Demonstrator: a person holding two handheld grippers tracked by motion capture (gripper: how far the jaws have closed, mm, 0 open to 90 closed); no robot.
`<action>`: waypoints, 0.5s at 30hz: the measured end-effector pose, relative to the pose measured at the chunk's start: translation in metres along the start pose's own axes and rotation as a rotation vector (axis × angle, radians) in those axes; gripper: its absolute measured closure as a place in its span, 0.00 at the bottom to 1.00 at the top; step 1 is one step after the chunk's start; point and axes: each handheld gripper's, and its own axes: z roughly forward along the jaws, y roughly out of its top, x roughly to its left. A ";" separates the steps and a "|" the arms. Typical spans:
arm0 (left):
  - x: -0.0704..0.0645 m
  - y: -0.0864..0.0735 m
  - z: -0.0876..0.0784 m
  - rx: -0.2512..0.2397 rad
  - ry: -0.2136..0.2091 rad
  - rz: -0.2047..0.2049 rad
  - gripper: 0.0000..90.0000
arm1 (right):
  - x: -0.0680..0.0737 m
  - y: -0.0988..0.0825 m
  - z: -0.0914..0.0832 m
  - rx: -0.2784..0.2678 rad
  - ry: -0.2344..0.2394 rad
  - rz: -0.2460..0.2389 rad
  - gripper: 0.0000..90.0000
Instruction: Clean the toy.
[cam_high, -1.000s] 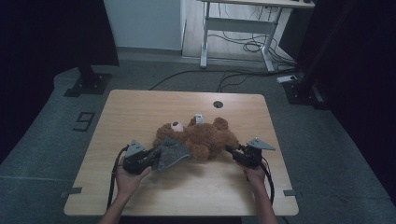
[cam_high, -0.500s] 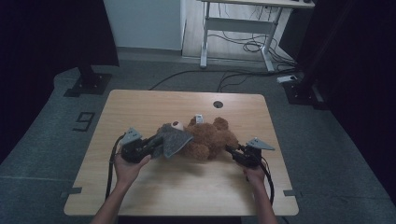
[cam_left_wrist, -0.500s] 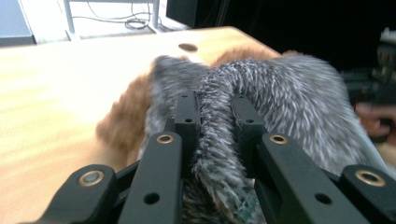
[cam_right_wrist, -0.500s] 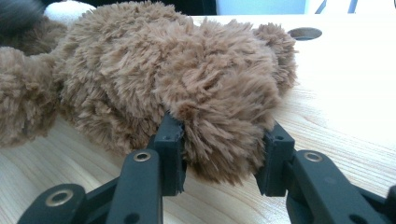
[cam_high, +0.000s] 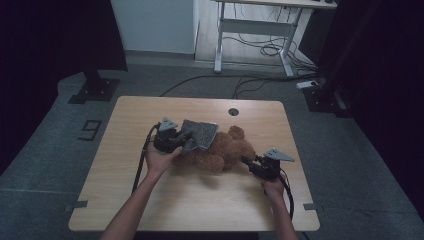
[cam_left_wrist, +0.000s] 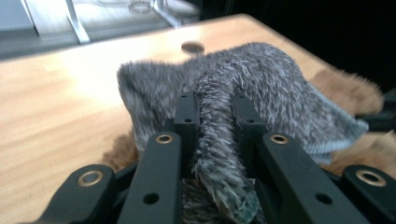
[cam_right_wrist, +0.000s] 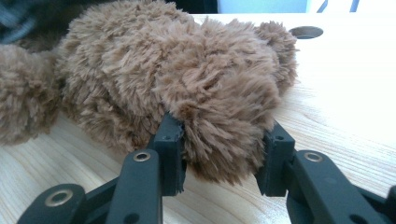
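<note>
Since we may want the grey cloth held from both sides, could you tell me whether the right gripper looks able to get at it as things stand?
Probably not yet. The right gripper is shut on the teddy bear, whose body lies between it and the grey cloth, held by the left gripper.

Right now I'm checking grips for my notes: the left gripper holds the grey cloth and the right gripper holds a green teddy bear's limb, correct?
Not quite: the teddy bear is brown, as the right gripper view shows. The left gripper does hold the grey cloth, and the right gripper a limb.
</note>
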 end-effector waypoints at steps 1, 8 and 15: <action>0.001 -0.003 0.002 0.004 -0.003 0.000 0.84 | 0.000 0.000 0.000 0.002 0.003 0.000 0.67; 0.000 -0.026 -0.004 -0.013 -0.036 -0.028 0.84 | 0.002 0.001 0.000 0.035 0.014 0.009 0.65; -0.004 -0.046 -0.008 -0.054 -0.075 -0.063 0.85 | 0.010 0.010 -0.012 0.035 -0.012 -0.015 0.46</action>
